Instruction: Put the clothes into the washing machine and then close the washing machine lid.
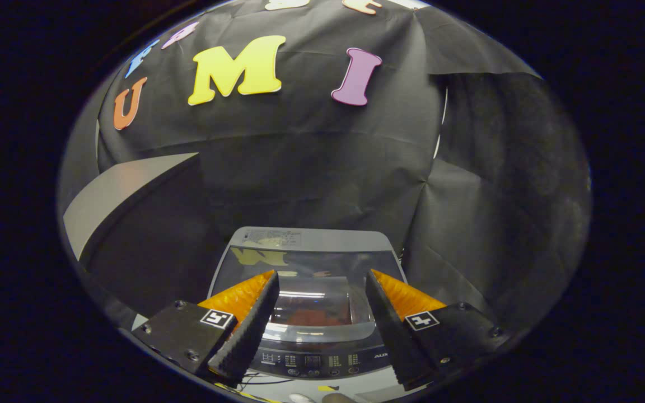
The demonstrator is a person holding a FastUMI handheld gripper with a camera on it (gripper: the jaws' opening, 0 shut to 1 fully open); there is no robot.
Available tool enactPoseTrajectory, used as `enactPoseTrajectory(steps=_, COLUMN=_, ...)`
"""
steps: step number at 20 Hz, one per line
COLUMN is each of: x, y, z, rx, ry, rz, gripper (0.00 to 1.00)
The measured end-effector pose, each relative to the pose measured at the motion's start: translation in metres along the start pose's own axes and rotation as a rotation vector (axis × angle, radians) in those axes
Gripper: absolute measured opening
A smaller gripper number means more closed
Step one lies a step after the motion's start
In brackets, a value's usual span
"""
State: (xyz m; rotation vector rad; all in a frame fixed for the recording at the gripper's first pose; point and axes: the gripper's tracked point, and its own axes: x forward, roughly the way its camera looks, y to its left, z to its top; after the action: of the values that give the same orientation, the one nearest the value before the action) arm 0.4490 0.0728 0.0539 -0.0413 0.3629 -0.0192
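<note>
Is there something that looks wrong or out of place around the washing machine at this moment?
Nothing stands out. The washing machine stands straight with its glass lid down flat, and something reddish shows dimly through the glass. The gripper hangs open above the lid, its fingers apart and holding nothing.

Washing machine lid (314, 280) – glossy, see-through, smooth – against matt, creased cloth wall (322, 168).

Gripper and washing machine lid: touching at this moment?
Cannot tell. In the gripper view, the open gripper overlaps the closed lid, with no visible gap or contact.
</note>
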Motion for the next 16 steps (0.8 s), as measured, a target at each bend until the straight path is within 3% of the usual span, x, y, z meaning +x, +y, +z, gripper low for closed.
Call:
enactPoseTrajectory(steps=9, x=-0.079, y=0.002, z=-0.021, rx=0.032, ry=-0.053, rz=-0.025, gripper=0.96)
enactPoseTrajectory(steps=16, x=-0.188, y=-0.002, z=-0.031, rx=0.093, ry=-0.17, rz=-0.023, gripper=0.97)
